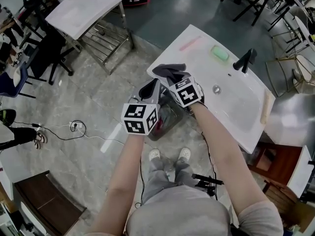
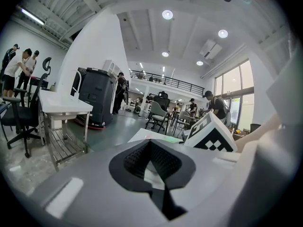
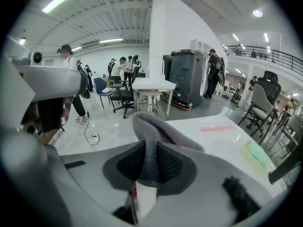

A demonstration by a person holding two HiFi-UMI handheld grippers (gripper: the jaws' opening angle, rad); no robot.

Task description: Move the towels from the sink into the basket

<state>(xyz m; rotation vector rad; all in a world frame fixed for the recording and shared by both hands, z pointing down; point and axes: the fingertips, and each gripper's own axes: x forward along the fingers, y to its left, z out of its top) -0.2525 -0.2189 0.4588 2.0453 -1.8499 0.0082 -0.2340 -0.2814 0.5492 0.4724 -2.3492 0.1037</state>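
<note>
Head view: my left gripper point(image 1: 149, 91) has its jaws together with nothing in them. Just beside it, my right gripper point(image 1: 169, 81) is clamped on a grey towel point(image 1: 170, 71), held over the white sink's point(image 1: 236, 107) left edge.

A: Head view, what's hidden?
B: Basket point(image 1: 166, 118) sits mostly behind the cubes point(image 1: 139, 118) & forearms. Only a dark bit shows, contents can't tell. Towel's point(image 1: 170, 72) lower end is behind r. gripper point(image 1: 171, 81). L. gripper point(image 1: 149, 90): jaw roots are behind its cube.
A: R. gripper view?
B: Towel's tail disappears betw. the jaws. Tap point(image 3: 285, 170) is cut off by the pic edge. Sink's point(image 3: 222, 138) near part is covered by gripper body.
A: L. gripper view?
B: Sink's just a sliver past the housing, rest blocked. Ppl far back point(image 2: 191, 107) are too small to make out.
</note>
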